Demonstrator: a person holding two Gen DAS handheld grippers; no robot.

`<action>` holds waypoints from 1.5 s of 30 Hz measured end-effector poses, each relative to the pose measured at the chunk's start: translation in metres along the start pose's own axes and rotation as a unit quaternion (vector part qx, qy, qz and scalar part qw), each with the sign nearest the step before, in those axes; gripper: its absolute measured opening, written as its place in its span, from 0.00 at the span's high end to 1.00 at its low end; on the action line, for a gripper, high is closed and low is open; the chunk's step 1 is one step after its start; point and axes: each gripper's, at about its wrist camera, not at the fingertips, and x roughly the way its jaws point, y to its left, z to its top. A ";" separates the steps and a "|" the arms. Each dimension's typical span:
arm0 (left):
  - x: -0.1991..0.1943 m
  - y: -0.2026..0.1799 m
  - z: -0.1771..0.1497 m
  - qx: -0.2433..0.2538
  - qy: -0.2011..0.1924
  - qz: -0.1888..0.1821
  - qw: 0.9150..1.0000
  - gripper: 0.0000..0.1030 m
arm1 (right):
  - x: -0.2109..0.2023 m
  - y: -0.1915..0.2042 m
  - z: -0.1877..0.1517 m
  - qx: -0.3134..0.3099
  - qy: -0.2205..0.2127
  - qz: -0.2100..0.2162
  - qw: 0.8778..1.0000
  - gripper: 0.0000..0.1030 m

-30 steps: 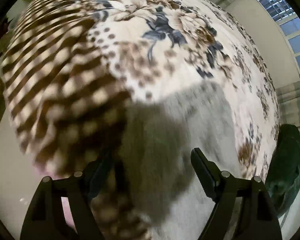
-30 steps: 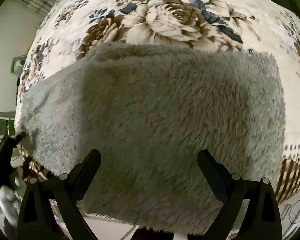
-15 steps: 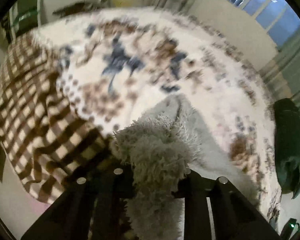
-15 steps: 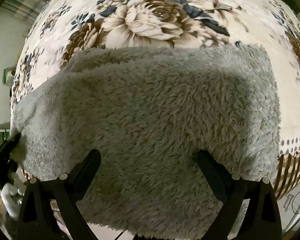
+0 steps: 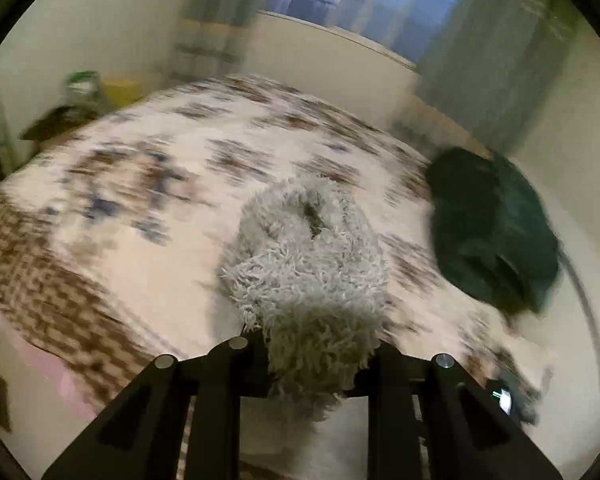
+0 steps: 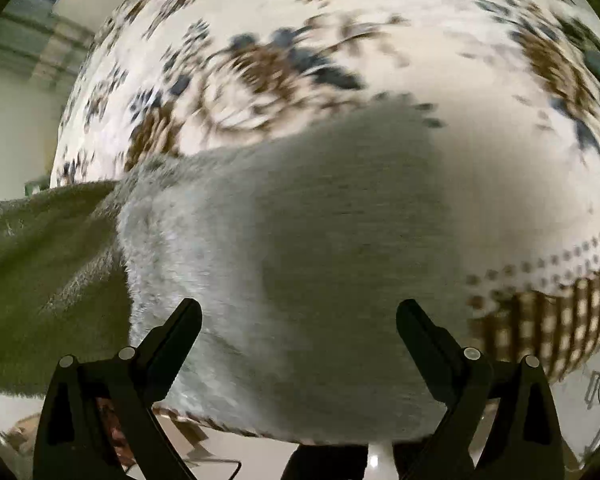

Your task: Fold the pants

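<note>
The pants [image 6: 324, 240] are grey and fluffy, lying folded on a floral bedspread [image 6: 300, 40]. In the left wrist view my left gripper [image 5: 312, 360] is shut on a bunched edge of the pants [image 5: 312, 272] and holds it lifted above the bed [image 5: 140, 200]. In the right wrist view my right gripper [image 6: 300, 316] is open and empty, hovering over the near part of the pants. The lifted part of the pants rises at the left of that view [image 6: 40, 264].
A dark green bundle [image 5: 496, 232] lies at the bed's right side. The bedspread's brown checked border [image 5: 48, 292] hangs over the near edge. A window [image 5: 364, 0] and curtains stand behind the bed. A small table [image 5: 60, 120] is at far left.
My left gripper closed on the pants' edge and lifted it up, tilting toward the window. The right gripper stayed open and shifted over the pants, whose left side now rises.
</note>
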 end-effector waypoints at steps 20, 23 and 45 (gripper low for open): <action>0.143 -0.217 -0.213 0.147 0.274 -0.038 0.950 0.13 | -0.067 -0.285 -0.034 0.175 -0.033 0.000 0.984 0.03; 0.120 -0.227 -0.197 0.158 0.268 -0.064 0.948 0.11 | -0.073 -0.292 -0.030 0.180 -0.044 0.047 0.982 0.03; 0.196 -0.007 -0.089 0.086 0.272 0.135 0.949 0.11 | -0.014 -0.181 0.066 0.161 -0.041 0.151 0.975 0.75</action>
